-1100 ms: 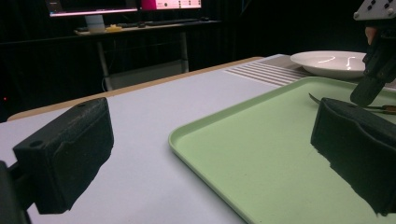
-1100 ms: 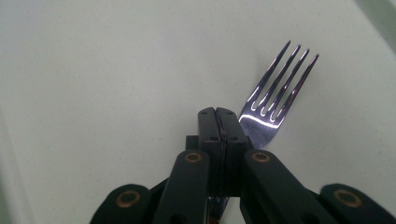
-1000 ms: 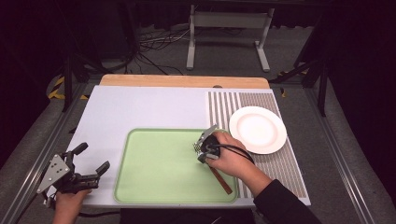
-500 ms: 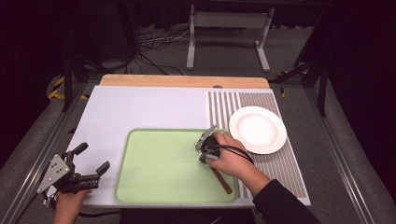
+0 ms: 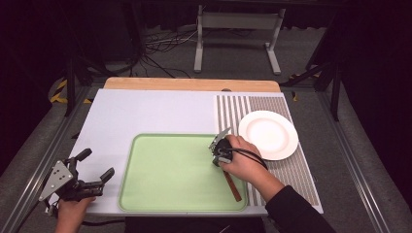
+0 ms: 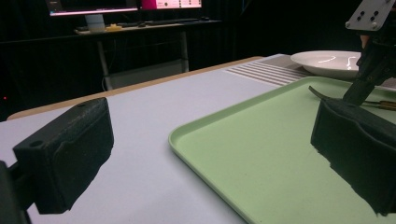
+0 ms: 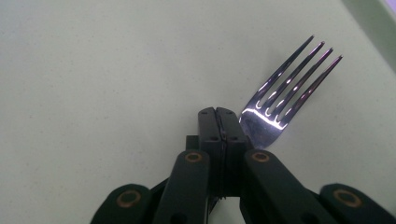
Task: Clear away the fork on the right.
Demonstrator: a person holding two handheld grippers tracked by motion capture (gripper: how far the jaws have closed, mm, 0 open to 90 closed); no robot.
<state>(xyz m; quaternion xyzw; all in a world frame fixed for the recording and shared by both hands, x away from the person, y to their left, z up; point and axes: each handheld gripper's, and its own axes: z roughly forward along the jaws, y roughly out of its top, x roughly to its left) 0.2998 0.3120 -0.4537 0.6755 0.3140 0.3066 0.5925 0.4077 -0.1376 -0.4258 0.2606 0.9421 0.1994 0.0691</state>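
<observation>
While tongs (image 7: pixel 218 116) clamped, fork (image 7: pixel 285 88) unmoved.

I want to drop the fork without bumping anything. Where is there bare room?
Bare: most of the green tray, left of the right gripper; also the white tabletop behind it. Crowded: the tray's right edge, with the fork, and the plate.

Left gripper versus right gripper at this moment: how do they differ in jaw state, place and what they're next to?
The left gripper has its jaws wide apart with nothing between them; the right gripper has its jaws pressed together. The left gripper sits off the green tray, near the table's left edge; the right gripper is over the tray's right side, beside a fork with a wooden handle. Whether the fork is gripped is unclear. Both are held by a person's hand.
</observation>
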